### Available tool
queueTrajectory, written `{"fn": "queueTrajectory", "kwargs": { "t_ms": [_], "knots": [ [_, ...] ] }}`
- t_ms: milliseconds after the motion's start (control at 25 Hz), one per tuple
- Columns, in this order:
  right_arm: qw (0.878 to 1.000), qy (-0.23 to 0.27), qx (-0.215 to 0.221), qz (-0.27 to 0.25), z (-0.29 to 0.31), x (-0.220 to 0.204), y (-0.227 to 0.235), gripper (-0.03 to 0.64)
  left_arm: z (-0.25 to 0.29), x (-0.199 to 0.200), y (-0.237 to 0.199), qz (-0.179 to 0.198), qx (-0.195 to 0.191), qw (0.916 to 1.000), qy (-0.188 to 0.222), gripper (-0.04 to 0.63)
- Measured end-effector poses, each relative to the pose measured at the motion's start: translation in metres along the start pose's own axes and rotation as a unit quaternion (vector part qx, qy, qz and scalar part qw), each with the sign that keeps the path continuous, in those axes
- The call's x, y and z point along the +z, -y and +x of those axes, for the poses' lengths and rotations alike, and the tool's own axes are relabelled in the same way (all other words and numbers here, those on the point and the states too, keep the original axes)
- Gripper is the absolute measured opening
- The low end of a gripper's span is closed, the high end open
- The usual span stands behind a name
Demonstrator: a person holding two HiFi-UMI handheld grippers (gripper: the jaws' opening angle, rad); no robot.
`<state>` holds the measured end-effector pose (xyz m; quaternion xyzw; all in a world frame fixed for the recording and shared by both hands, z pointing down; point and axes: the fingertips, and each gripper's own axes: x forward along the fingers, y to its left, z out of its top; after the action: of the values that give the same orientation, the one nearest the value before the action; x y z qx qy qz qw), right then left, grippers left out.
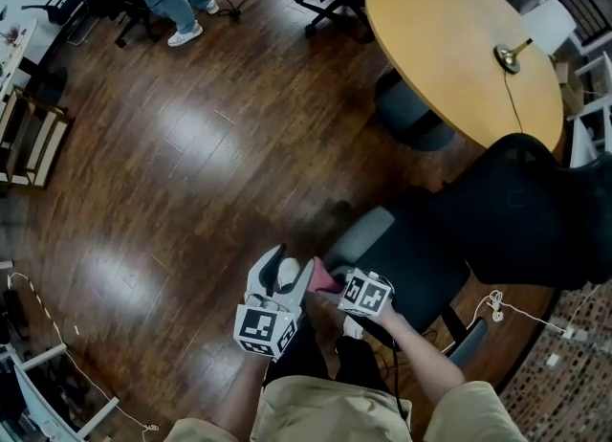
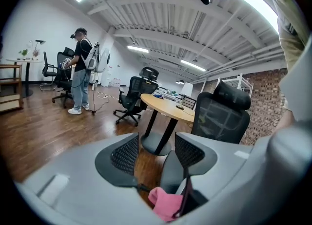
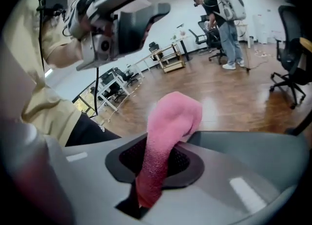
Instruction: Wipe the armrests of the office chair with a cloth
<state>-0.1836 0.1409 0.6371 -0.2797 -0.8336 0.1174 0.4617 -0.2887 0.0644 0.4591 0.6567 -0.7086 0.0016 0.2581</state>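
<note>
The left gripper (image 1: 287,271) holds its jaws spread apart, with nothing between them. Just beside it, the right gripper (image 1: 332,285) is clamped on a pink fleecy cloth (image 3: 168,136). The cloth sits near the end of the grey padded armrest (image 1: 366,232) of the black mesh office chair (image 1: 521,206), apparently not touching it.

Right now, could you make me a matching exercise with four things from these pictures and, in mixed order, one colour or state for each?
Things:
1. cloth
2. table
3. left claw
4. chair back

Colour or state:
A. open
B. pink
C. black
D. light wood

Pairs: 1-B, 2-D, 3-A, 4-C
</note>
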Motion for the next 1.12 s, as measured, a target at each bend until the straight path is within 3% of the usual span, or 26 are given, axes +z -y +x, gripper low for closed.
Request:
{"fn": "queueTrajectory", "kwargs": {
  "t_ms": [120, 320, 680, 800, 920, 1120],
  "knots": [
    [1.000, -0.004, -0.024, -0.013, 0.000, -0.012, 0.007, 0.067, -0.003, -0.007, 0.006, 0.000, -0.003, 1.0000, -0.008, 0.212],
    [0.996, 0.003, -0.092, 0.022, -0.057, -0.035, 0.076, 0.067, -0.001, -0.008, 0.010, -0.004, -0.009, 0.9999, -0.007, 0.212],
    [0.981, -0.018, -0.156, 0.112, -0.133, -0.061, 0.170, 0.067, -0.002, -0.005, 0.000, 0.001, -0.010, 0.9999, -0.010, 0.212],
    [0.968, -0.010, -0.201, 0.148, -0.155, -0.070, 0.194, 0.067, -0.007, -0.003, -0.004, 0.004, -0.008, 0.9999, -0.005, 0.212],
    [0.959, 0.007, -0.211, 0.190, -0.166, -0.073, 0.208, 0.067, -0.008, -0.003, -0.006, 0.005, -0.007, 1.0000, -0.004, 0.212],
    [0.933, -0.027, -0.296, 0.204, -0.194, -0.078, 0.233, 0.067, -0.006, 0.000, 0.000, 0.003, -0.011, 0.9999, 0.002, 0.212]
  ]
}}
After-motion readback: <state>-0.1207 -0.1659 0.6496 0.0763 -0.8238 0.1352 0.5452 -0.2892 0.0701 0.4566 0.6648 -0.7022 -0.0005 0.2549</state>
